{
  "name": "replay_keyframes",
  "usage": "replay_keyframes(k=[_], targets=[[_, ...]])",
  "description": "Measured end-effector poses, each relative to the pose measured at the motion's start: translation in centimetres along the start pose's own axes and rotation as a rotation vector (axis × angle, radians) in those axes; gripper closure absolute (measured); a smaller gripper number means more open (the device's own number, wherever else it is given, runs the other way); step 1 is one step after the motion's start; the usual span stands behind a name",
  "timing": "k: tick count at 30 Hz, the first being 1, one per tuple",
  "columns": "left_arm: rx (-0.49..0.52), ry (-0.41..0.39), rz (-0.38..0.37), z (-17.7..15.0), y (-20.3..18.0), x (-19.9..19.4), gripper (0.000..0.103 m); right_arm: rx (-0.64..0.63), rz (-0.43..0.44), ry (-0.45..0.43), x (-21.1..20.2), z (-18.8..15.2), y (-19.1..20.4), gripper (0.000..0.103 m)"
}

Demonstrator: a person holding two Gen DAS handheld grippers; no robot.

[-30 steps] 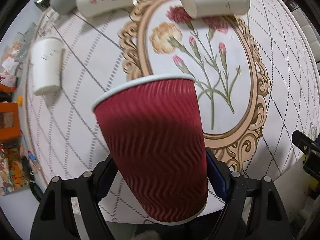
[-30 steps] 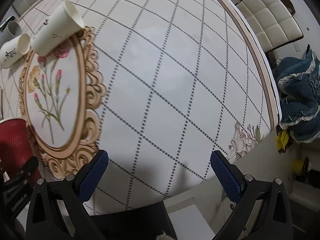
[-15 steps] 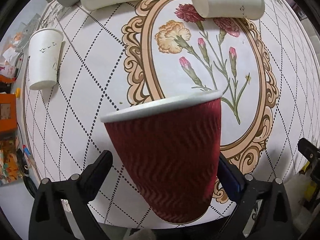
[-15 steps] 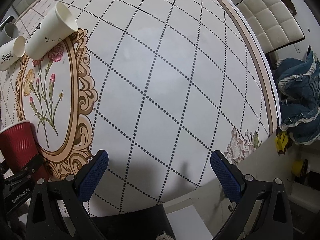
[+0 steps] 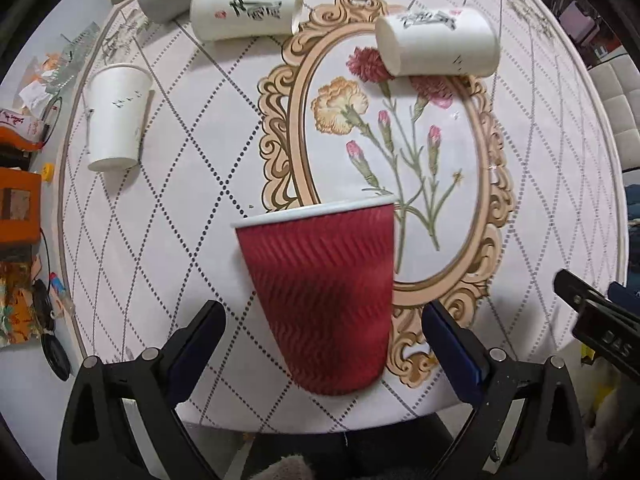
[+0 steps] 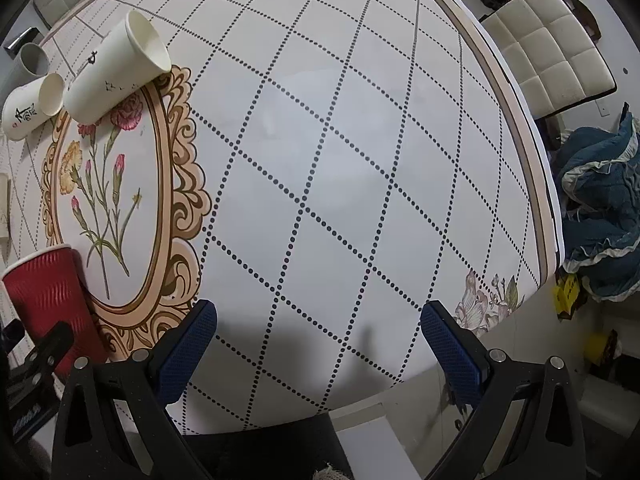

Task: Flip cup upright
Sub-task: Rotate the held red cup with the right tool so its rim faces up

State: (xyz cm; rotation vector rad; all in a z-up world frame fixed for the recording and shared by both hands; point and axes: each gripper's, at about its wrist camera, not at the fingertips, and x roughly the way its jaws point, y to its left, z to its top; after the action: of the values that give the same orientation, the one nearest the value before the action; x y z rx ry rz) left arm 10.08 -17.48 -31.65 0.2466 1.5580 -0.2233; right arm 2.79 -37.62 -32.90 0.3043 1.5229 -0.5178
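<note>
A round table (image 5: 168, 184) wears a glossy cloth of dotted diamonds and a scrolled floral oval. Near its front edge the ribbed red cup (image 5: 320, 296) stands upright, rim up, between the left gripper (image 5: 322, 334)'s wide-spread fingers, untouched. The right gripper (image 6: 318, 336) gapes empty. Smooth white cups (image 5: 438, 46) lie toppled beyond.

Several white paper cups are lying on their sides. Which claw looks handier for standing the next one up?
Probably the left claw: open, and it faces the tipped white paper cups. The right claw, open too, points at bare tablecloth.
</note>
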Motion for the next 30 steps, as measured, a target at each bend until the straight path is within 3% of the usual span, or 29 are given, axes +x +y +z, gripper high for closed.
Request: replay_keyframes(k=[11,16,19,24,30], targets=[[-0.068,-0.105,-0.003,-1.4,0.9,-6.9,0.003,-0.024,0.047,-0.038,-2.7,0.0,0.3,0.0],[-0.11,-0.153,0.053,-3.0,3.0,-7.9,0.003,-0.04,0.098,-0.057,-4.4,-0.4,1.7,0.0],[-0.152,-0.143,0.092,-3.5,5.7,-6.9,0.003,-0.05,0.152,-0.062,-5.1,-0.7,3.0,0.0],[-0.185,-0.137,0.137,-4.7,9.7,-4.5,0.001,-0.155,0.17,-0.058,-5.9,-1.8,7.7,0.0],[-0.216,-0.092,0.117,-5.9,13.1,-1.3,0.0,-0.271,0.182,-0.041,-6.4,-3.4,14.3,0.0]])
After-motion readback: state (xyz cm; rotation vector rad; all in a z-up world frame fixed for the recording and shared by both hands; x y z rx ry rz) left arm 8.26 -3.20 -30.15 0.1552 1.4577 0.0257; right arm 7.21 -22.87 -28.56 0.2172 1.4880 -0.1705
